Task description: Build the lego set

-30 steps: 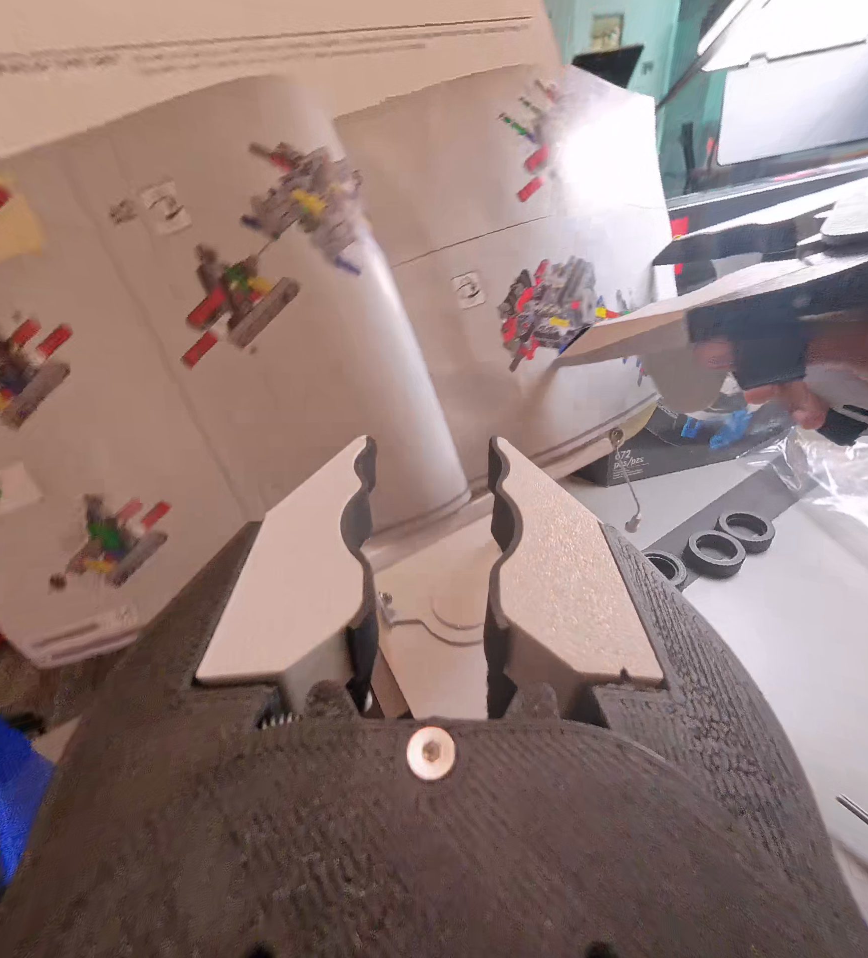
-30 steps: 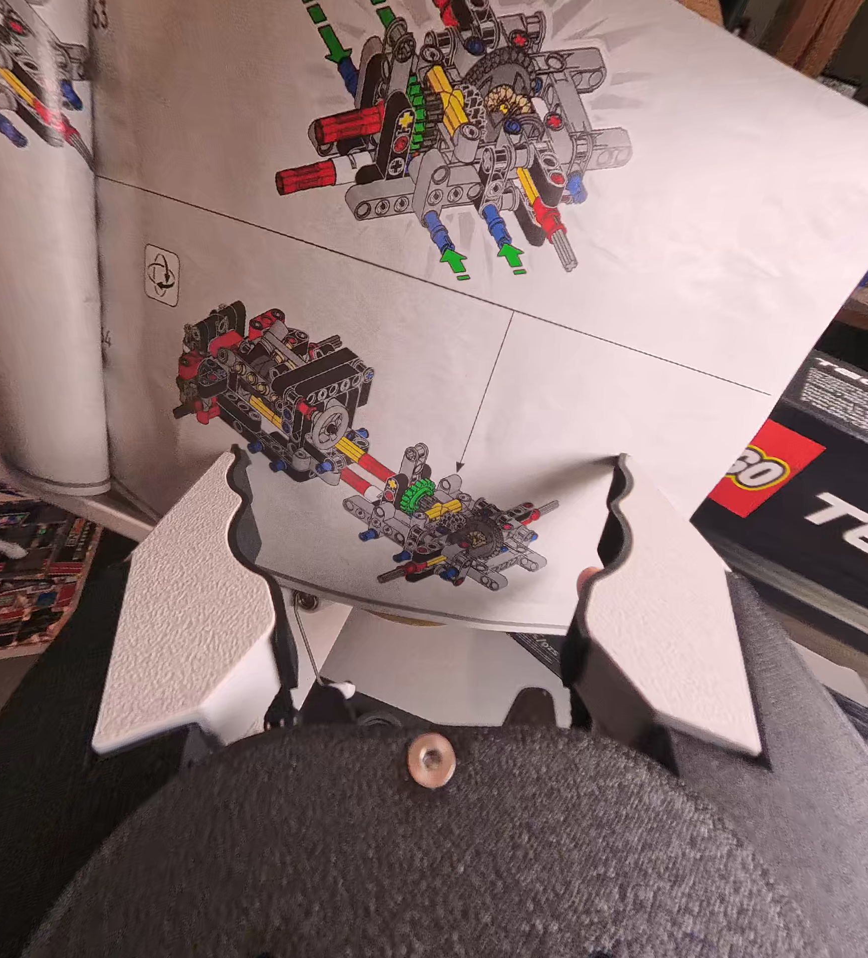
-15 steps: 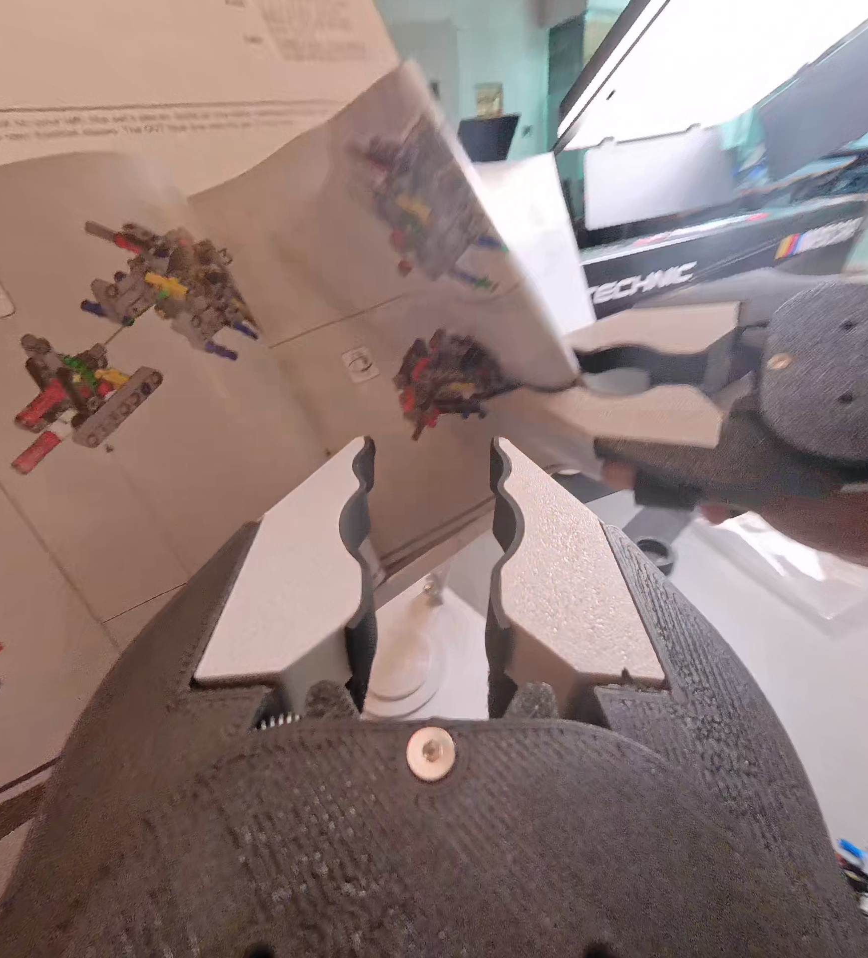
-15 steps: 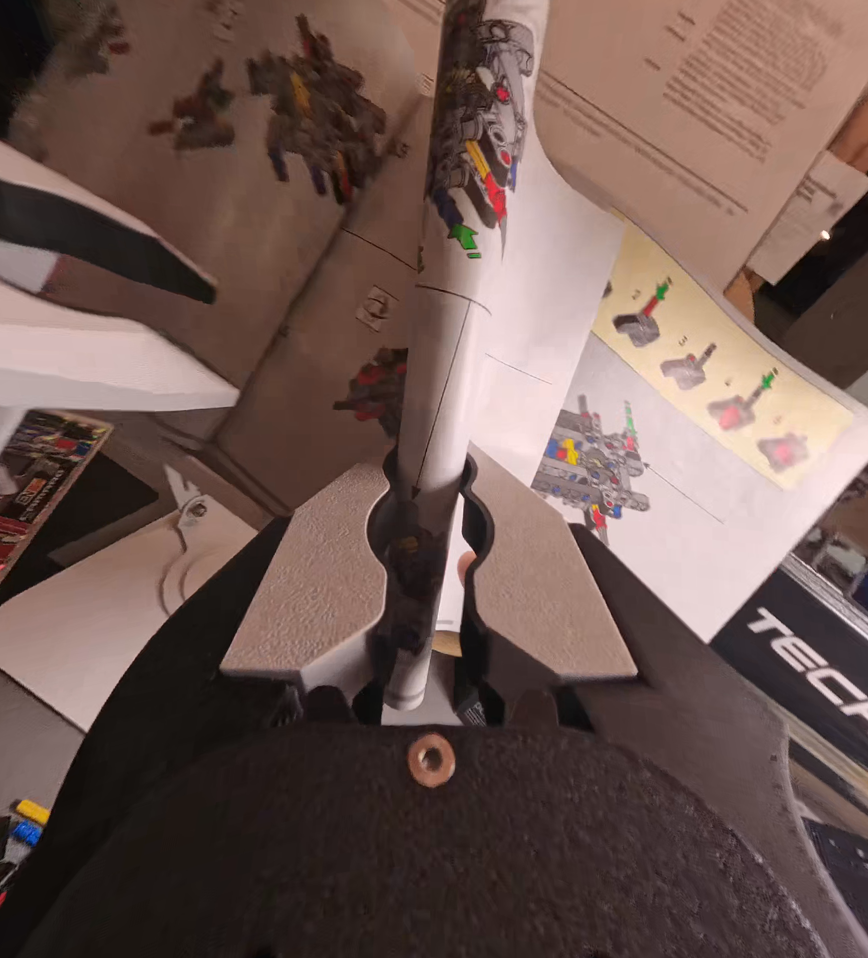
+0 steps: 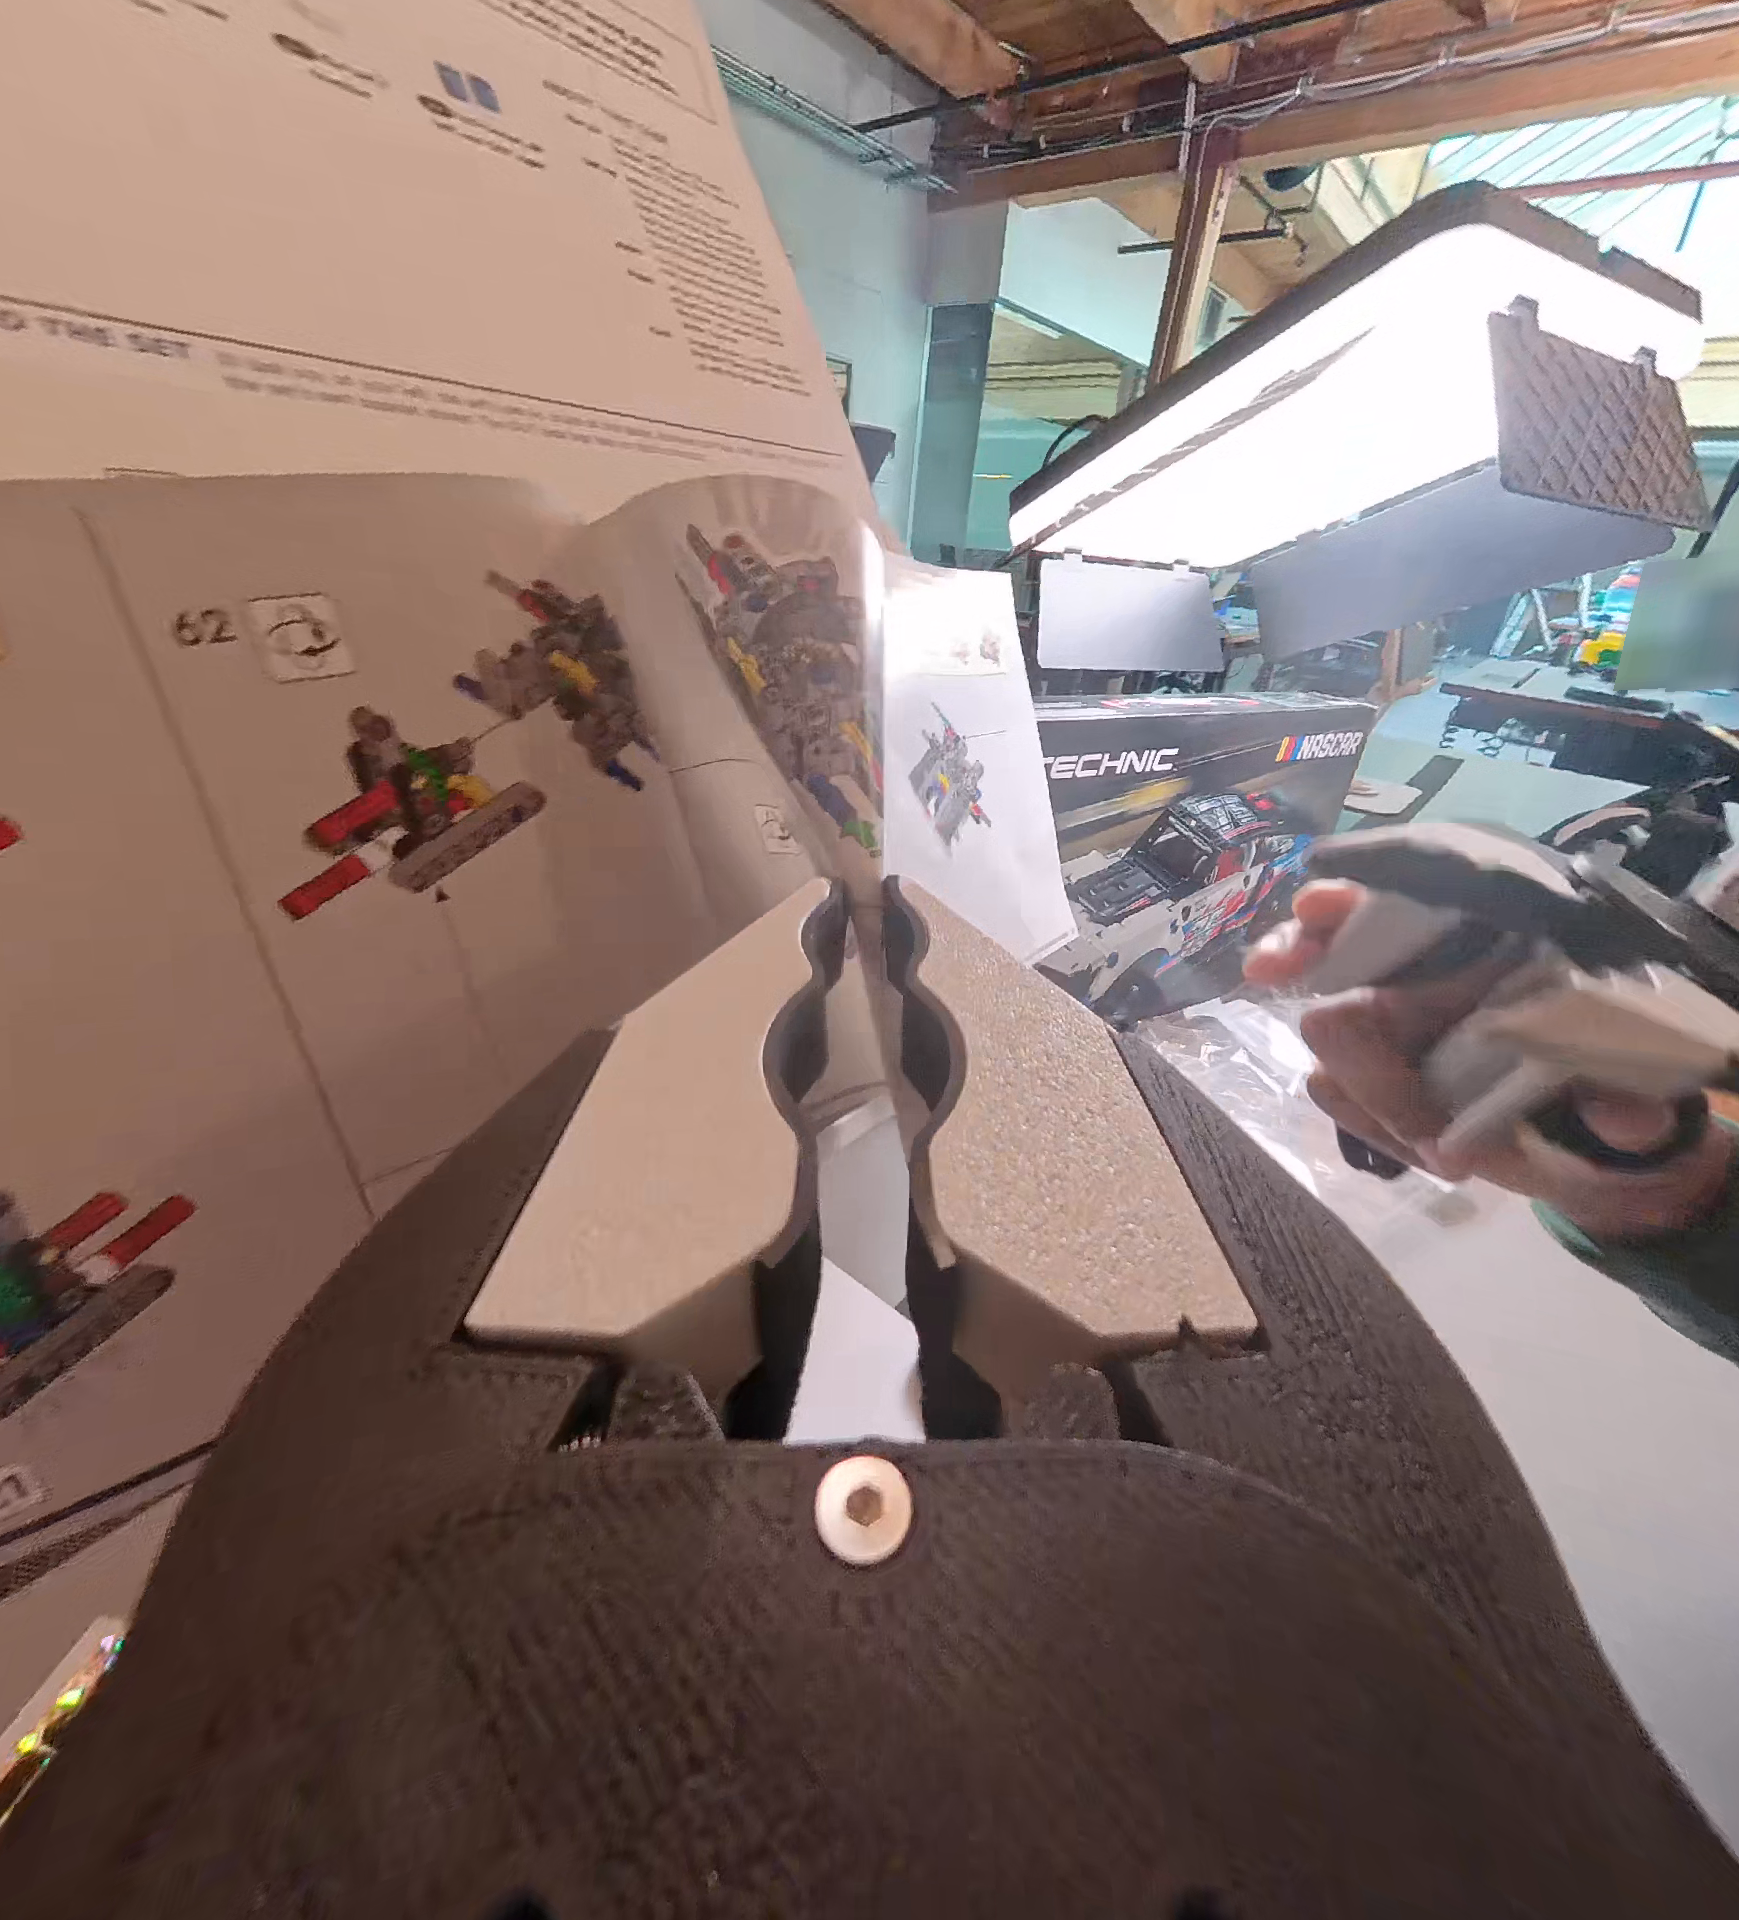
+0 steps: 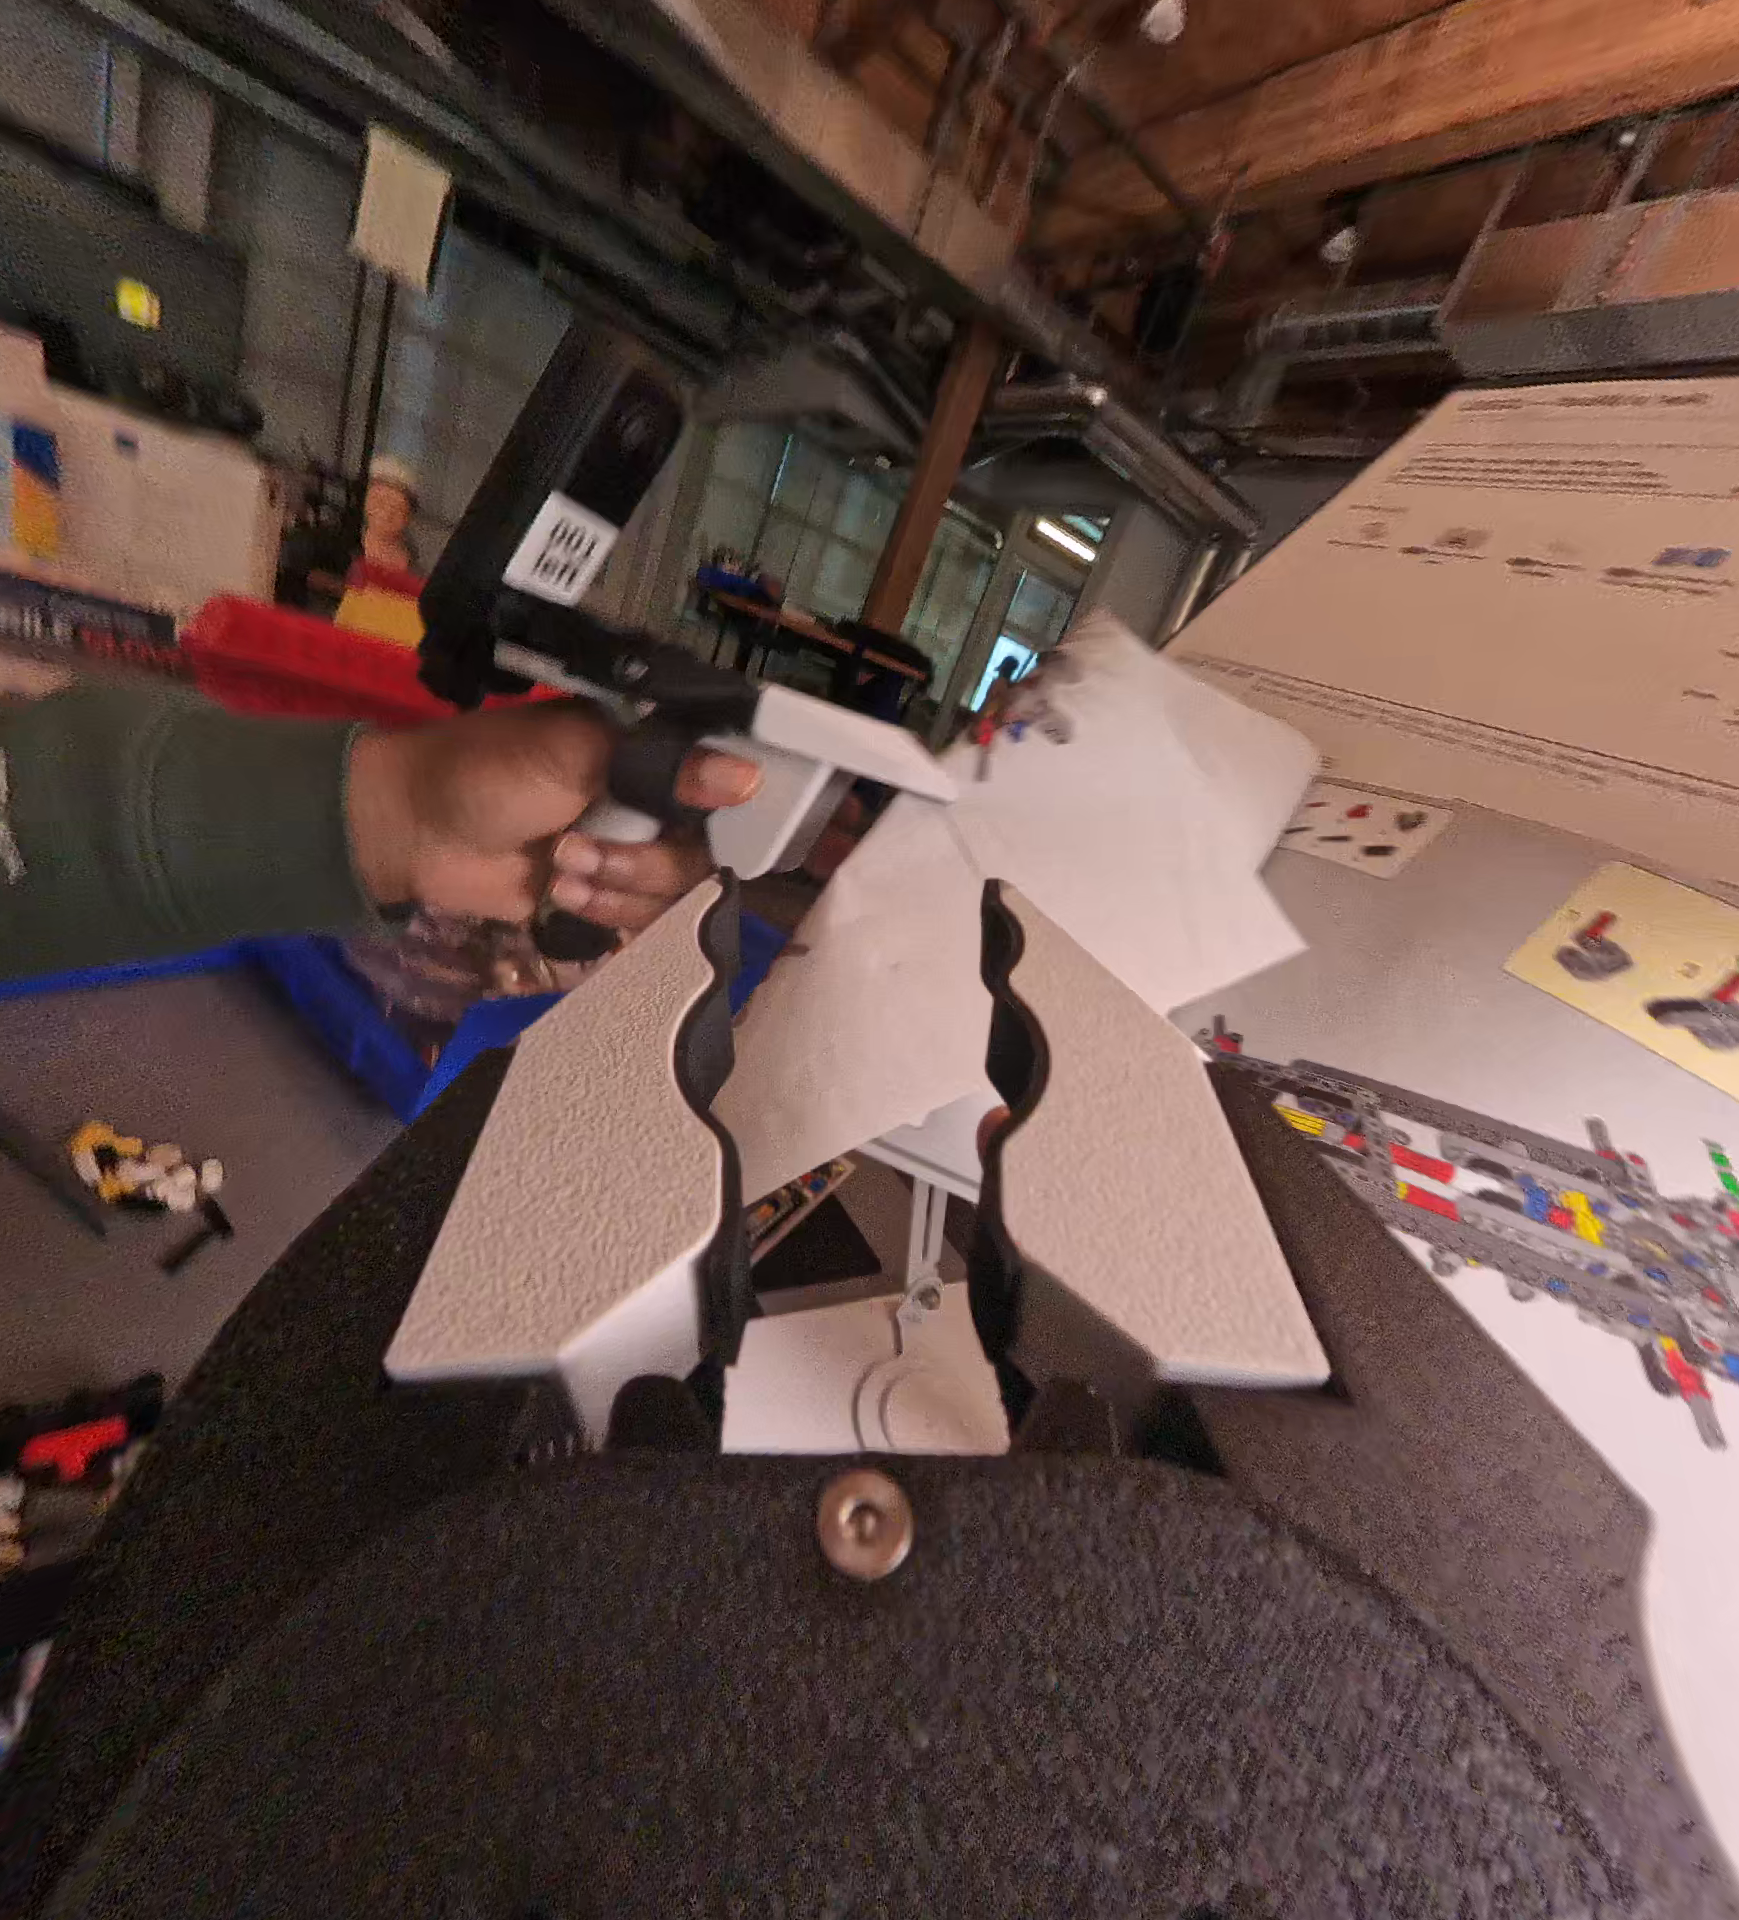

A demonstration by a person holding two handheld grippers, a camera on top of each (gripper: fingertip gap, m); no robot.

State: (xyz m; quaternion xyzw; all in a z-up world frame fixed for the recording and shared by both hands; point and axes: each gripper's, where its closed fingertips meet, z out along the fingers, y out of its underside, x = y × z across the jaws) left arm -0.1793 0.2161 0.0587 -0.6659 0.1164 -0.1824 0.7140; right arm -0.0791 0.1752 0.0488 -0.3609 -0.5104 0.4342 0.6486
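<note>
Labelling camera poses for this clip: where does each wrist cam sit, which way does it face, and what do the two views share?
Left wrist view: on the left gripper, facing the open white instruction booklet; its grey fingers pinch a turning page. The right gripper and hand show at right.
Right wrist view: on the right gripper, fingers apart, facing the lifted page, with the left gripper, hand and green sleeve behind.
Shared: booklet page, each other's gripper.

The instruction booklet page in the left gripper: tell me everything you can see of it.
The page is thin, glossy white paper printed with coloured build diagrams, blurred here. It stands curled on edge, lifted off the open instruction booklet, its lower edge pinched between the nearly shut fingers of the left gripper. The right gripper is open, not touching it.
</note>
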